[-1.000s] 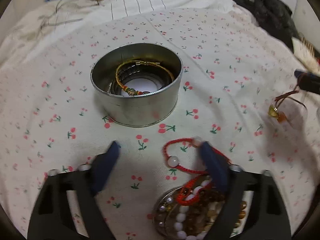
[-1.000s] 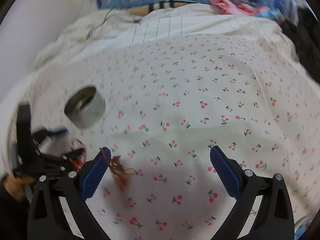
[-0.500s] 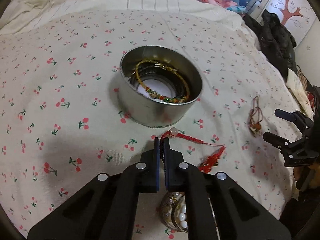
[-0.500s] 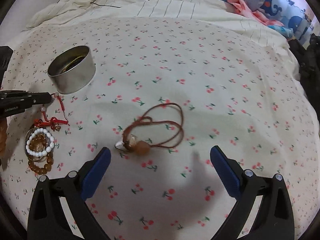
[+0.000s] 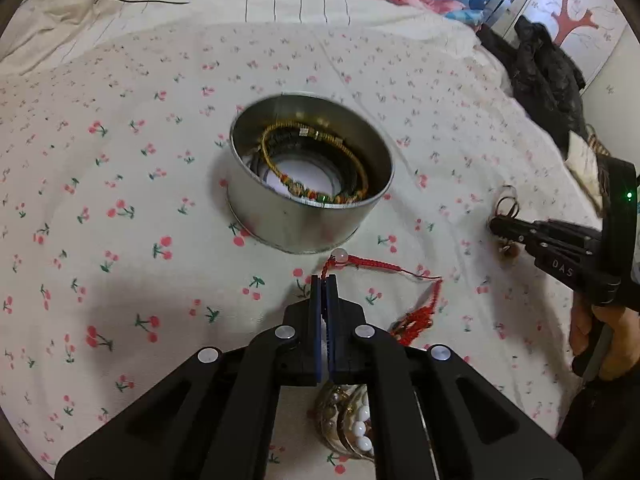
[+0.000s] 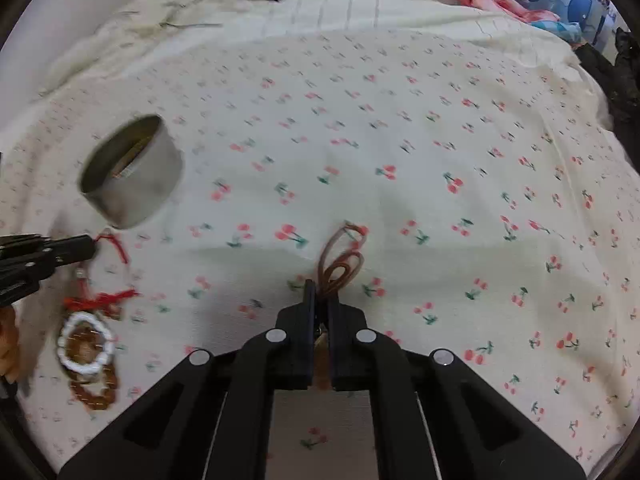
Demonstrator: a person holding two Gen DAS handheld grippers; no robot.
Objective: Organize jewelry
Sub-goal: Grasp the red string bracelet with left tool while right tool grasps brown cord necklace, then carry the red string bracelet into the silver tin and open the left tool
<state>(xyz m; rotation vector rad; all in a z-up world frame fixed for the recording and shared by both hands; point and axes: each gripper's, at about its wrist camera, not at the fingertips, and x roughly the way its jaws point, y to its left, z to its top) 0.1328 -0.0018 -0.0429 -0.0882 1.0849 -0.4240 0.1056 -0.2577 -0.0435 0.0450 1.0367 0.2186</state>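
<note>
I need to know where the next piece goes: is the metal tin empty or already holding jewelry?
Already holding jewelry: the open metal tin has coiled bracelets lying inside.

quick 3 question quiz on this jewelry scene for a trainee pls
1. True or false: the left hand-held gripper is shut on the red braided cord bracelet.
2. Which piece is the right hand-held gripper shut on? A) white bead bracelet B) brown looped cord necklace C) gold bangle
3. Fill in: the multicoloured beaded bracelet lies inside the round silver metal ___.

Key: 1 true; 2 B; 3 tin
</note>
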